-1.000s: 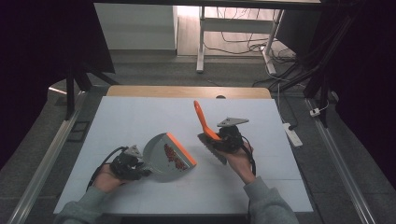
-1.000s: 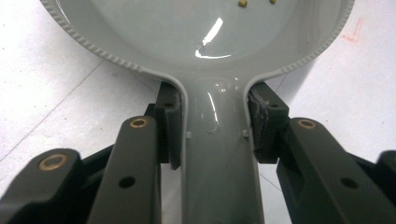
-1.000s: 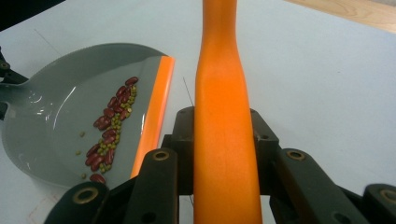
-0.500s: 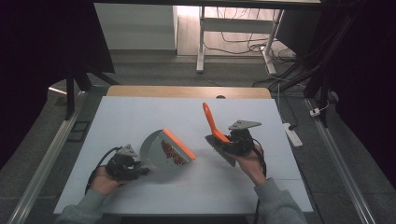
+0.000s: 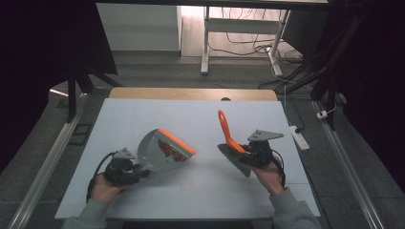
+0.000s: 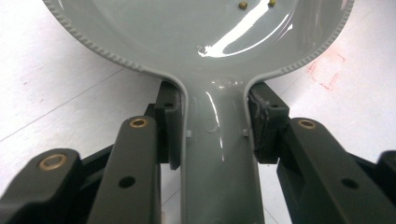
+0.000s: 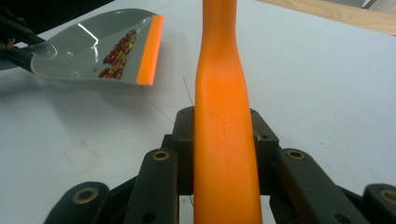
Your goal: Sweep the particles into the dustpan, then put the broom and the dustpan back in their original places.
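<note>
The dustpan (image 5: 160, 150) is held above the table (image 5: 200, 191) at about 8 o'clock from the table's middle, its grey handle gripped by the left tongs (image 5: 136, 168), which are clenched on both sides of the handle's neck, as is seen closely in the left gripper view (image 6: 215, 135). The left tongs are carried by the person's left hand (image 5: 102, 187) near the front edge. The pan is tilted, with its orange lip (image 5: 176, 140) raised toward 2 o'clock, and a heap of small red and yellowish bits (image 5: 167, 149) is seen lying inside it just behind that lip; in the right gripper view the same bits (image 7: 117, 55) are gathered against the lip.

At about 4 o'clock the brush (image 5: 229, 138) is held by the right tongs (image 5: 246, 155), which are clamped on its orange handle; in the right gripper view the handle (image 7: 224, 116) is seen squeezed between the two black jaws. The grey bristles (image 5: 234, 162) are pointed down toward the table, and the handle rises toward 12 o'clock. The right tongs are carried by the right hand (image 5: 270, 174). Dustpan and brush are kept well apart, with bare table between them.

Beyond the table's wooden far edge (image 5: 191, 93), cables (image 5: 248, 40) are seen on the floor.
</note>
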`<state>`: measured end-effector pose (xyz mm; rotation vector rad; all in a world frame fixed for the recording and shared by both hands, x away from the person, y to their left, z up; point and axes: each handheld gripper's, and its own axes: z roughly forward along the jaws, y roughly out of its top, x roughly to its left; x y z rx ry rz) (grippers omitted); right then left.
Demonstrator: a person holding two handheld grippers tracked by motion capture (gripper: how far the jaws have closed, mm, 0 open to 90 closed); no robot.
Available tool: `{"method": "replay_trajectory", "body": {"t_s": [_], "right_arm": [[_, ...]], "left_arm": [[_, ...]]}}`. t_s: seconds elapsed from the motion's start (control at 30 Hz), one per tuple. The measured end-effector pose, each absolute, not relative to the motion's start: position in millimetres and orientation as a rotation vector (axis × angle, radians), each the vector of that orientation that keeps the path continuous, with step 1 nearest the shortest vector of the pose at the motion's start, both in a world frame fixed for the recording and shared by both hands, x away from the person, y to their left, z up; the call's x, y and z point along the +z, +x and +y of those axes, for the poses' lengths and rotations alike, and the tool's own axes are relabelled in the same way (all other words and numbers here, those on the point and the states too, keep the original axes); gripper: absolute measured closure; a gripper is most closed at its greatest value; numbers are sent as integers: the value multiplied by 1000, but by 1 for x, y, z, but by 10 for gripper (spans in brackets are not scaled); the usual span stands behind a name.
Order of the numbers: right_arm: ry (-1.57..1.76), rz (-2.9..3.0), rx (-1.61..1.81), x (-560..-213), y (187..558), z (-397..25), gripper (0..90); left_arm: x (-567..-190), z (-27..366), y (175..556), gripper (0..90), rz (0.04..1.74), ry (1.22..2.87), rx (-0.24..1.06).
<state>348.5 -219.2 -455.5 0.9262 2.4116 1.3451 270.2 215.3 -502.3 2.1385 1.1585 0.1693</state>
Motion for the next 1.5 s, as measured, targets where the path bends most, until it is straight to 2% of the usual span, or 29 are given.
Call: {"method": "replay_trajectory", "body": {"t_s": [0.4, 0.97, 1.5], "right_arm": [[926, 2425, 1336, -460, 344, -225, 704], [1093, 2409, 1326, -467, 336, -250, 704], [1133, 2450, 1260, -474, 331, -257, 704]], "left_arm": [[-501, 223, 266, 615, 1205, 2093, 191], [-510, 231, 250, 614, 1443, 1953, 222], [-516, 235, 252, 614, 1590, 1886, 294]]}}
